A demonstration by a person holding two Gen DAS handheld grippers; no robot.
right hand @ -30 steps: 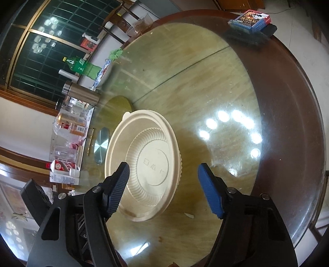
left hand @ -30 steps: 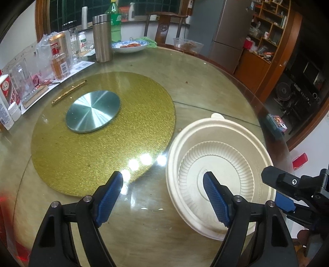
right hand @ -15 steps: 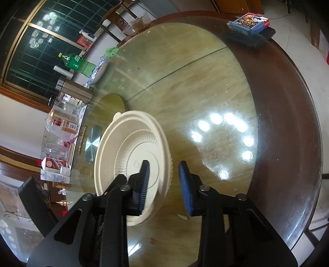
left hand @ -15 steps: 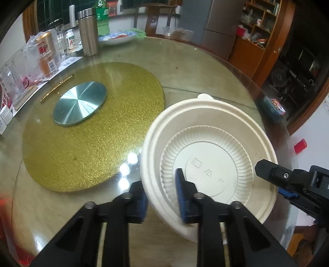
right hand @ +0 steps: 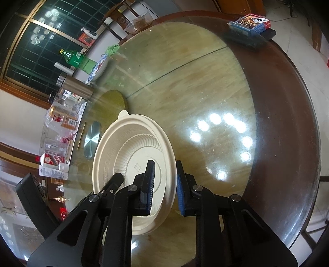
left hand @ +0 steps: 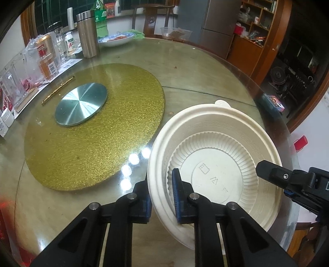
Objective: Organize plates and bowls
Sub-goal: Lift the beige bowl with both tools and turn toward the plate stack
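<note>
A round glass-topped surface (left hand: 205, 67) fills a dining room with dark wooden shelving behind. Taking the gold glitter disc (left hand: 92, 127) as landmark, a brushed metal disc (left hand: 81, 106) lies on it, and a cream bowl (left hand: 218, 164) sits just beside its near right edge. The left gripper (left hand: 161, 195) is nearly closed, pinching the bowl's near-left rim; the right gripper (right hand: 163, 184) likewise clamps the opposite rim. Beyond the gold disc stand a steel flask (left hand: 88, 33) and a green bottle (left hand: 100, 18). The bowl's embossed characters are unreadable.
</note>
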